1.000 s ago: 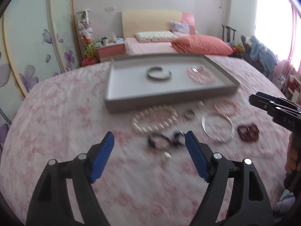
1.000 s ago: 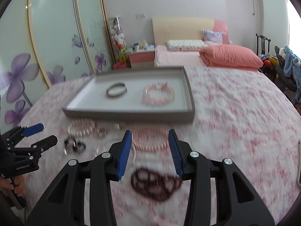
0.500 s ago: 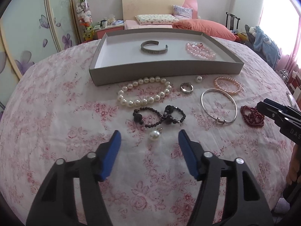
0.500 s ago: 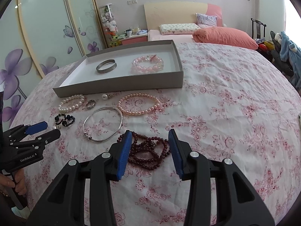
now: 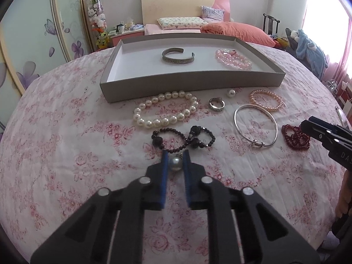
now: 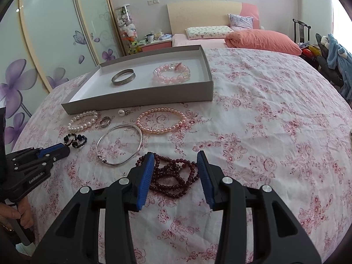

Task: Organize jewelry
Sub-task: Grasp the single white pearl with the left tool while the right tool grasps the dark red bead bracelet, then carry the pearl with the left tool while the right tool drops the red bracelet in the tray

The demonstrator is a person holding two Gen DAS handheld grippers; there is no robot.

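My left gripper (image 5: 175,156) is shut on a large pearl pendant (image 5: 175,163) low on the pink floral cloth, just in front of a black bead bracelet (image 5: 182,138). My right gripper (image 6: 173,161) is open around a dark red bead string (image 6: 173,177) lying on the cloth. A grey tray (image 5: 191,84) holds a silver cuff (image 5: 178,56) and a pink bead bracelet (image 5: 234,59). In front of the tray lie a white pearl bracelet (image 5: 165,110), a ring (image 5: 216,105), a loose pearl (image 5: 231,92), a pink pearl bracelet (image 5: 266,100) and a silver bangle (image 5: 255,127).
The table is round with a pink floral cloth (image 6: 275,132). A bed with pillows (image 5: 237,33) and a nightstand stand behind it. Sliding wardrobe doors (image 6: 44,50) are at the left. A chair with clothes (image 5: 308,48) is at the right.
My left gripper moved forward and closed on the pearl pendant. My right gripper moved forward, so its open fingers now flank the dark red bead string.
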